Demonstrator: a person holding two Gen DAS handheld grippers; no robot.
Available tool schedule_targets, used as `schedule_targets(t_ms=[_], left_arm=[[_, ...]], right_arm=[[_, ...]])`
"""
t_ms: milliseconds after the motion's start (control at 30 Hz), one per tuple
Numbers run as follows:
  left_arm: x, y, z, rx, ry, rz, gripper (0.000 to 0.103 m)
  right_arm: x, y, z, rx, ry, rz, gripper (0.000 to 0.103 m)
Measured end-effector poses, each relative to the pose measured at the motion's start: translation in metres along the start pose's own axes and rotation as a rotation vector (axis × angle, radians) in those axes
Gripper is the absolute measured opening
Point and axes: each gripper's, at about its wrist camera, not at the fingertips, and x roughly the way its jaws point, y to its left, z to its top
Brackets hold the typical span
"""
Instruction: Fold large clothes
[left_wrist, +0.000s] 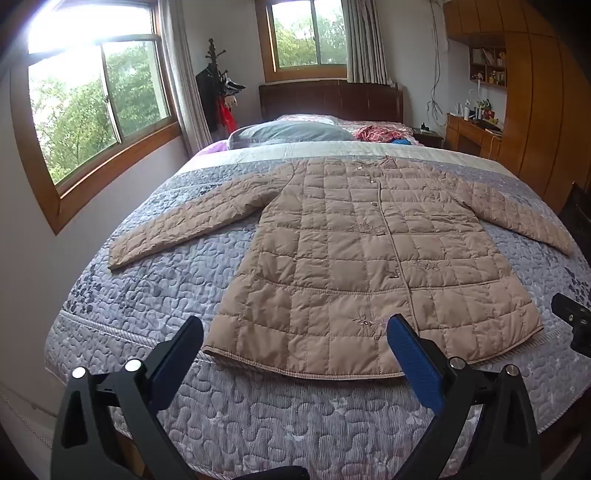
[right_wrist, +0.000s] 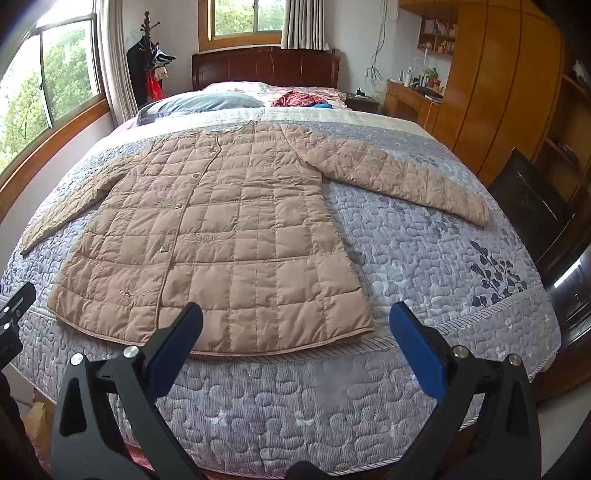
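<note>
- Spanning both views: bed (left_wrist: 236, 424), quilted grey-lilac spread, foot edge nearest the cameras, dark wooden headboard (left_wrist: 328, 101) at far end.
- Lying flat on the spread, front up: tan quilted coat (left_wrist: 354, 266), collar toward headboard, hem toward foot edge, just short of the striped border.
- Buttoned down the middle, placket running collar to hem, small snaps visible along it.
- Spread out to either side: both sleeves, one sleeve (left_wrist: 184, 221) angled toward window side, other sleeve (right_wrist: 402, 177) angled toward wardrobe side, cuffs resting on spread.
- Standing along right wall: wooden wardrobe (right_wrist: 502, 85), low desk (right_wrist: 410, 96) with small clutter beside it.
- Set in left wall: big window (left_wrist: 99, 103), trees outside; second window (left_wrist: 306, 37) above headboard, curtains alongside.
- Resting beyond the collar: grey pillow (left_wrist: 291, 133), red patterned cloth (left_wrist: 376, 132) heaped beside it.
- Standing in far left corner: coat rack (left_wrist: 218, 88) with dark garments.
- Hovering above foot of bed, tilted down: left gripper (left_wrist: 295, 332), jaws wide apart, nothing between pads, lined up over hem near placket, not touching fabric.
- Hovering likewise: right gripper (right_wrist: 295, 321), jaws wide apart, empty, over hem's right corner, clear of fabric.
- Showing blue inner pads on black fingers (right_wrist: 417, 350), both grippers.
- Poking in at the edge of each view: part of the other gripper.
</note>
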Motion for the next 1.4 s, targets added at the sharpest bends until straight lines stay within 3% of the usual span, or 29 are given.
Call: schedule_targets(t_ms=[1400], left_arm=[[0.0013,0.0000,-0.0003,0.002,0.003,0.003,0.099]], right_arm=[[0.0037,-0.0040,0.0012,0.009,-0.002,-0.003,0.100]])
